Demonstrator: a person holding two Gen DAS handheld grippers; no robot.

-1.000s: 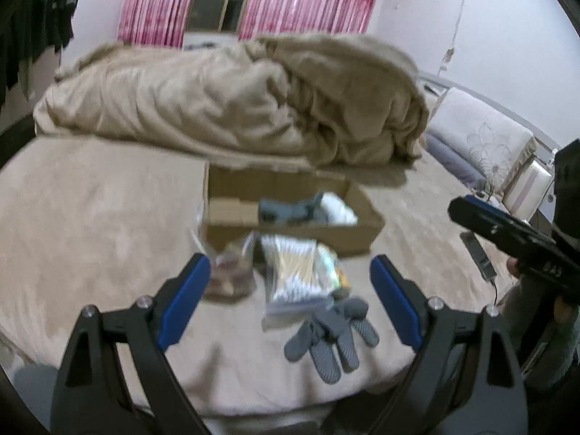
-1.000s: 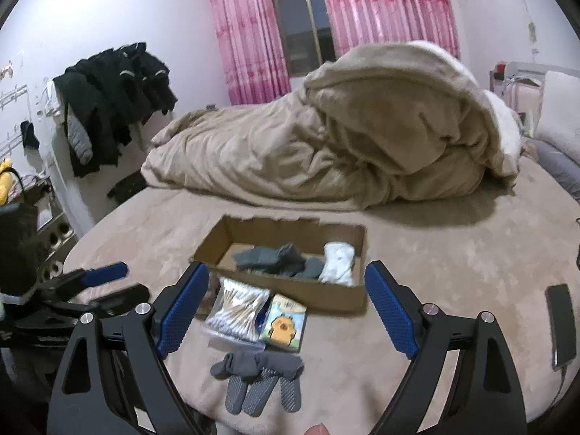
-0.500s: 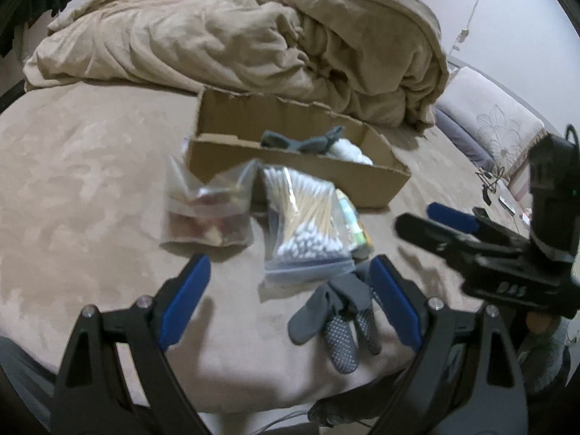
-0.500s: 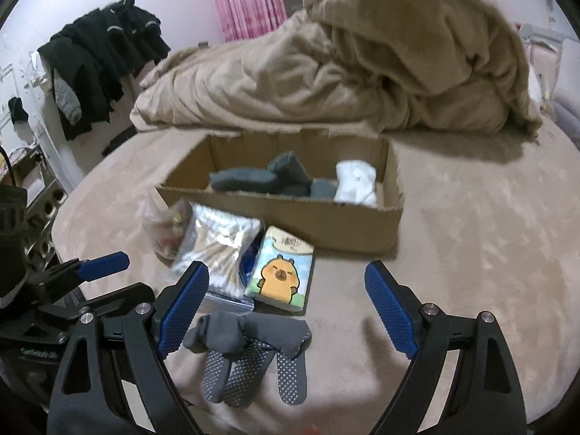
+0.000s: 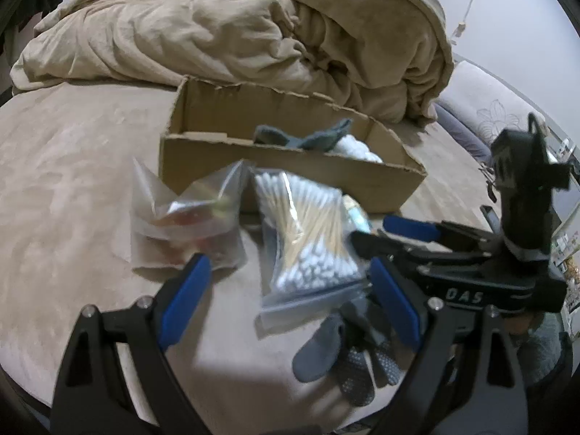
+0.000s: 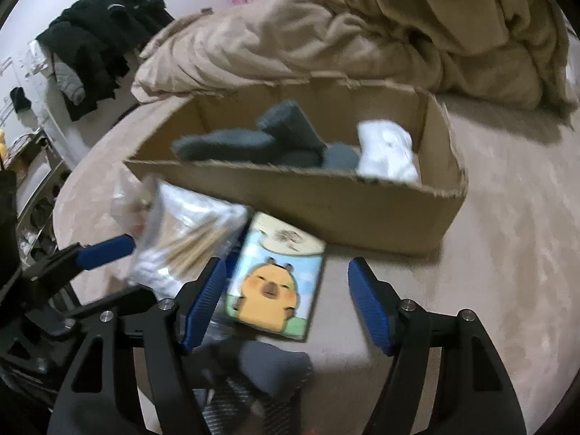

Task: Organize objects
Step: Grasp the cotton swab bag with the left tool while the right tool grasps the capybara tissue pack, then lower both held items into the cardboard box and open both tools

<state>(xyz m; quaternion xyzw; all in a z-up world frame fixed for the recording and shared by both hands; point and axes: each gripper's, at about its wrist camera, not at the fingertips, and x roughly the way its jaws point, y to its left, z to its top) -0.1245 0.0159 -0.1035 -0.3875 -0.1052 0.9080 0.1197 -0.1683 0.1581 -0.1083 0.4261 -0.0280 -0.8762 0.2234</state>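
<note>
Presently: my right gripper (image 6: 286, 304) was closing, unclenched, card (image 6: 275, 279) between its fingers; left gripper (image 5: 290, 301) released over swab bag (image 5: 308, 246). Best: seat pads squarely on card's edges.

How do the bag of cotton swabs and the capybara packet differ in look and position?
The bag of cotton swabs is clear plastic showing its sticks; the capybara packet is opaque with a cartoon print. The bag lies partly over the packet's edge, and the packet lies flat. Both rest on the bed in front of the cardboard box.
</note>
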